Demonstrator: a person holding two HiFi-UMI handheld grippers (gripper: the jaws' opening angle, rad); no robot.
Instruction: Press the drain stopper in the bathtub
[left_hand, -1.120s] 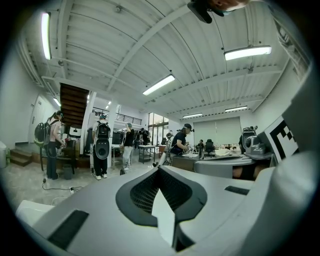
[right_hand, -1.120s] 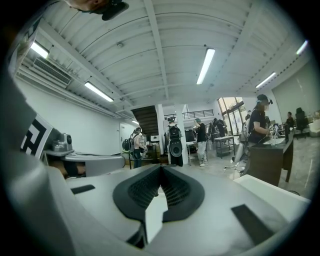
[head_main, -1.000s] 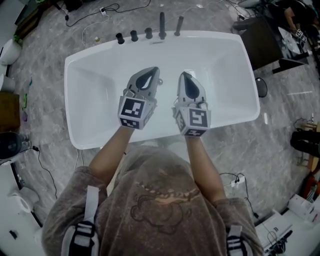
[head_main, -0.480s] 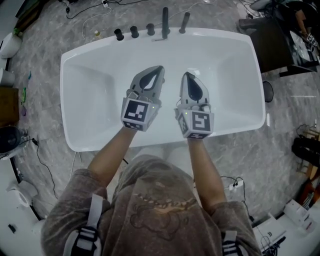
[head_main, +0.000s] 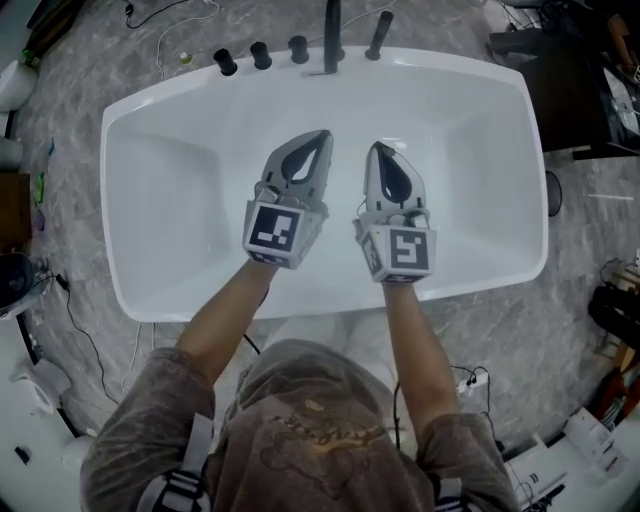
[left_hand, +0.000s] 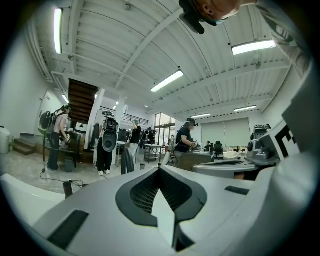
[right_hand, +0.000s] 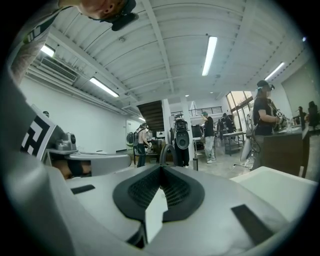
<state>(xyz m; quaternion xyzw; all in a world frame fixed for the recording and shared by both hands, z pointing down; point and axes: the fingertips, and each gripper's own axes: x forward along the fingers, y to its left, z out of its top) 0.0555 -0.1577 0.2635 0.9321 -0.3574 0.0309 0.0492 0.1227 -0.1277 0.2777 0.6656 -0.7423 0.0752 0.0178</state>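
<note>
Honestly the drain stopper is the one thing I can't find: from the head view the smooth glossy white bathtub (head_main: 150, 290) has a bare basin wherever I can see it, and my own two claws cover the middle of it, so whether the stopper is under there I can't tell. My left gripper (head_main: 324, 134) and right gripper (head_main: 371, 146) hover side by side over the tub, close but apart, each one pinched closed to a point with nothing in it. The gripper views confirm that: matte grey shells meeting at the tip around a dark, ribbed teardrop-shaped opening. Both those cameras only catch a ribbed white ceiling with strip lights and people in a workshop, no tub interior at all. Along the far rim there's a row of stubby black knobs (head_main: 260, 54) and a tall dark spout (head_main: 331, 30), cut off by the top edge. Grey marbled floor (head_main: 90, 110) all around.
</note>
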